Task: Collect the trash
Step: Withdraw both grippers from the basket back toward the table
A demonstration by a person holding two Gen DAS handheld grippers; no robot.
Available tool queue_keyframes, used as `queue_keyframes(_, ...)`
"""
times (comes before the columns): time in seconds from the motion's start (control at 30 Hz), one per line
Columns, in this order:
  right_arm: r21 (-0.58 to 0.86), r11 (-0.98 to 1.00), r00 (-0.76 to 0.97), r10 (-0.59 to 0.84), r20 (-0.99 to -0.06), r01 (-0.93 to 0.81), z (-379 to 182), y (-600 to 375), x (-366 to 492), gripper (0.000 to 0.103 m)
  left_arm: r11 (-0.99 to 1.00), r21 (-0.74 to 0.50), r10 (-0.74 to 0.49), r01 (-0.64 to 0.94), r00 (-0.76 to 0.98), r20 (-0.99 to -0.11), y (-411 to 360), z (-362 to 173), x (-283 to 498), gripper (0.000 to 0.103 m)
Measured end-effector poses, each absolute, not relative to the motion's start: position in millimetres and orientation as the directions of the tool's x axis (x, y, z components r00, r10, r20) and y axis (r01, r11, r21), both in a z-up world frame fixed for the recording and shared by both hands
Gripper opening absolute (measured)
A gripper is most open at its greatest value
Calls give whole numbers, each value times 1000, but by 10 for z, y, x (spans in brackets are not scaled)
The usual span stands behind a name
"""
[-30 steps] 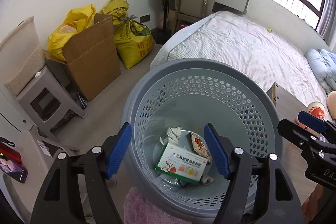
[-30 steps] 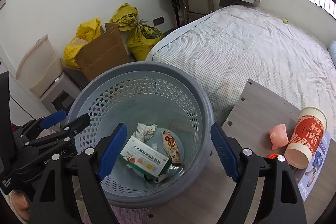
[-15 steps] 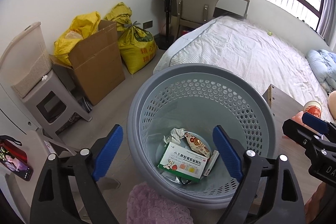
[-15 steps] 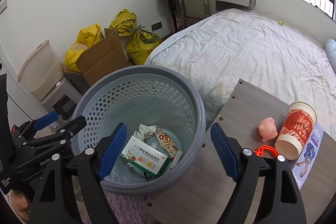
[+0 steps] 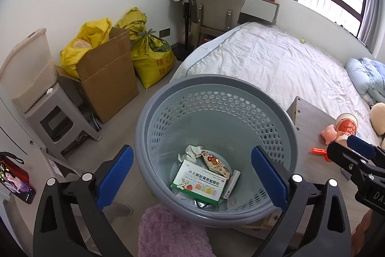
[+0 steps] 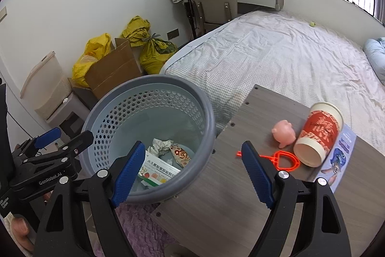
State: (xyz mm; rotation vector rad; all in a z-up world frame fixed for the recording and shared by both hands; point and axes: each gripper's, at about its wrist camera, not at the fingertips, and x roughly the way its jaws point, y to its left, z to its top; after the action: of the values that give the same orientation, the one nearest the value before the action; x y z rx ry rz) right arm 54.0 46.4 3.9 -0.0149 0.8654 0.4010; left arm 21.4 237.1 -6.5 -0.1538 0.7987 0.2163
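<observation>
Grey perforated plastic forms the waste basket (image 5: 216, 98), which stands on the floor just left of the low wooden table (image 6: 216, 184), near the foot of the bed (image 6: 288, 59).

**Progress.** The basket already holds a green-and-white medicine box (image 5: 199, 182), a crumpled tissue (image 5: 192, 151) and a snack wrapper (image 5: 215, 163). On the table remain a red paper cup (image 6: 317, 134), a pink pig toy (image 6: 284, 133), an orange plastic piece (image 6: 284, 158) and a printed leaflet (image 6: 341, 153) under the cup. By judgement, the cup is the next item of trash; collection is part done.

**Cup orientation.** The cup lies on its side. Its long axis runs near-to-far, slightly leftward toward the viewer, with the base at the near end and the mouth at the far end.

**Grippers.** The left gripper (image 5: 191, 177) hovers above the basket, its jaws opening with nothing gripped. The right gripper (image 6: 192, 168) stands wide and empty, straddling the basket rim and table edge.
</observation>
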Motion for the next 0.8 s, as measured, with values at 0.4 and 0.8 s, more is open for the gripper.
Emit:
queue_keyframes(0.4,178,940,599,325,-732,-293,39,72,396,78,979,-56,99,-198,690,-717,2054,-18,153,97)
queue_keyframes(0.8,208,946,619,321,-717,-249,36,-274,238,78,988,-33,79,-149,684,-725,1731,-47,82,97)
